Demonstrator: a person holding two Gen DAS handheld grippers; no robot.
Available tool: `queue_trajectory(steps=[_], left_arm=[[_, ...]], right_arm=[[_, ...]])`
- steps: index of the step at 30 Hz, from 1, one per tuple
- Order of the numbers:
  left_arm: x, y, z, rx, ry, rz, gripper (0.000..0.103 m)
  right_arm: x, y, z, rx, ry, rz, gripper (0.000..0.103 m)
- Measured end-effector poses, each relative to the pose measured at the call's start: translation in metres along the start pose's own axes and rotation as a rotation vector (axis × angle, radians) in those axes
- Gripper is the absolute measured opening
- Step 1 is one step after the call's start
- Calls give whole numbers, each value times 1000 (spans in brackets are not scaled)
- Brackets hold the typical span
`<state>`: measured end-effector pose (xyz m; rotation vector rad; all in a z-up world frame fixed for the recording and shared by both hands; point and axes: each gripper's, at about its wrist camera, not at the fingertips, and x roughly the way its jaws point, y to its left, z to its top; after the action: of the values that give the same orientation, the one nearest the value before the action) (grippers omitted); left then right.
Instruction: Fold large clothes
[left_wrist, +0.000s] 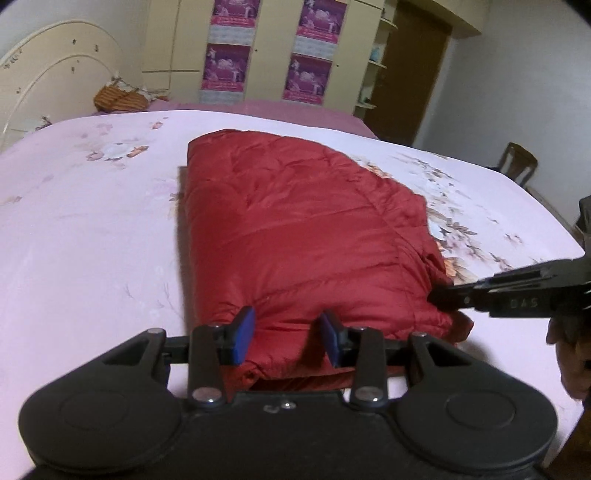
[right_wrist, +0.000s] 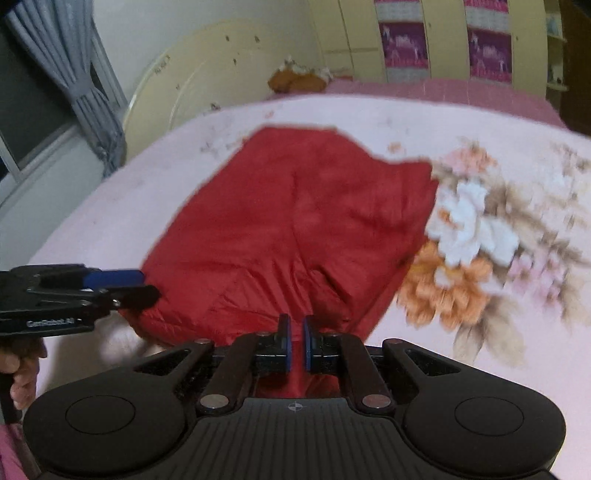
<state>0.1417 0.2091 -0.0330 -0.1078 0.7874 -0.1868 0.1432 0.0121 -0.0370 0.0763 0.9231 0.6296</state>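
Note:
A red quilted puffer jacket (left_wrist: 295, 236) lies folded into a long block on the pink floral bedspread (left_wrist: 92, 229). My left gripper (left_wrist: 288, 332) is open, its blue pads (left_wrist: 243, 332) astride the jacket's near edge. My right gripper (right_wrist: 295, 343) is shut on the jacket's (right_wrist: 295, 221) near right corner, with red cloth pinched between its pads. Each gripper shows in the other's view: the right one (left_wrist: 443, 295) at the jacket's right corner, the left one (right_wrist: 140, 284) at its left corner.
A cream headboard (left_wrist: 55, 81) and an orange wicker basket (left_wrist: 118, 98) sit at the bed's far end. A wardrobe with purple posters (left_wrist: 269, 48) stands behind. A wooden chair (left_wrist: 517, 162) is to the right, a grey curtain (right_wrist: 81, 74) by the window.

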Motion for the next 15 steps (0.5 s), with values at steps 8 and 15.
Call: queue_trajectory(steps=[8, 15], left_arm=[[-30, -15, -6, -8, -35, 86, 38], [-71, -28, -23, -52, -55, 102, 38]], right_arm=[[-26, 0, -7, 47, -73, -5, 7], [-76, 14, -25, 46, -123, -16, 7]])
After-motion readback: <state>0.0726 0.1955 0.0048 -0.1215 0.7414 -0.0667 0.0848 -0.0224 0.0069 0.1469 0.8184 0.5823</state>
